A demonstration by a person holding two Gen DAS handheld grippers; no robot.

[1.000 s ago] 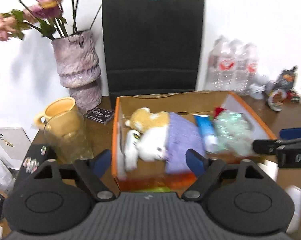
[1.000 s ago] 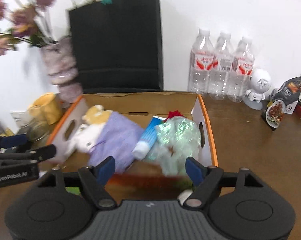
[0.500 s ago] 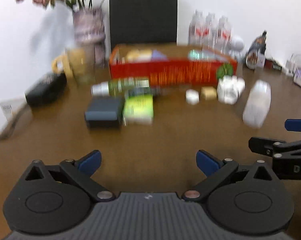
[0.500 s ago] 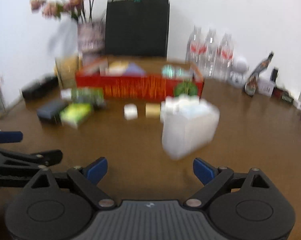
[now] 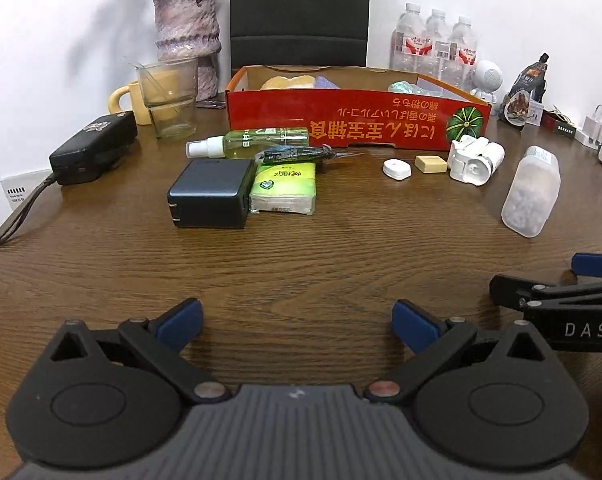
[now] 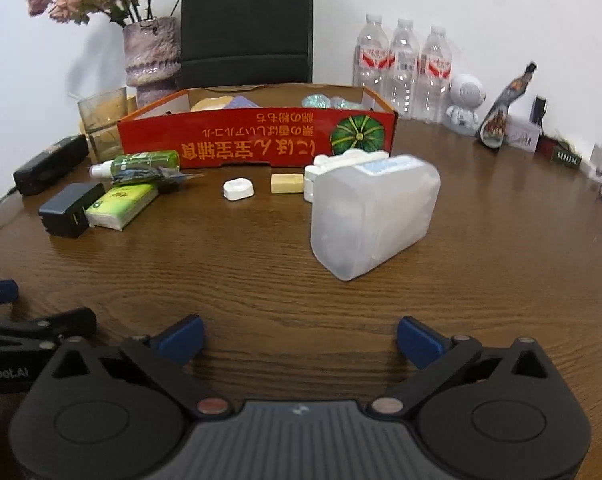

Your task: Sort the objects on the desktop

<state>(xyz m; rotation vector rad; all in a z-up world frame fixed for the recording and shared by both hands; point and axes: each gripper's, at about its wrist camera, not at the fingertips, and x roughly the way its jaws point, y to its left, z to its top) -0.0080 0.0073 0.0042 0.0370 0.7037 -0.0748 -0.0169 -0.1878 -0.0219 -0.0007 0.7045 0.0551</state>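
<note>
The loose things are laid out in a row on the tabletop (image 5: pixel 301 264) in front of the red box (image 5: pixel 357 124), apparently so that each can be reached before being sorted into it.

Going left to right in the left wrist view, the dark charger (image 5: pixel 211 193) is laid flat with its prongs toward the camera, touching the green tissue pack (image 5: pixel 284 187), whose long axis runs away from the camera toward the box. Behind them the spray bottle (image 5: pixel 247 141) is laid on its side, long axis parallel to the box front, nozzle to the left. Further right, a small white piece (image 5: pixel 397 169) and a beige block (image 5: pixel 431 163) are set apart, then a white plastic item (image 5: pixel 476 157). The translucent container (image 5: pixel 531 191) is placed near the right gripper, tilted, its long axis slanting away and rightward.

The left gripper (image 5: pixel 297 322) is held wide, its jaws having just been opening, with nothing between them. The right gripper (image 6: pixel 300 338) is likewise spread wide and empty, jaws just opened further, pointed toward the container.
</note>
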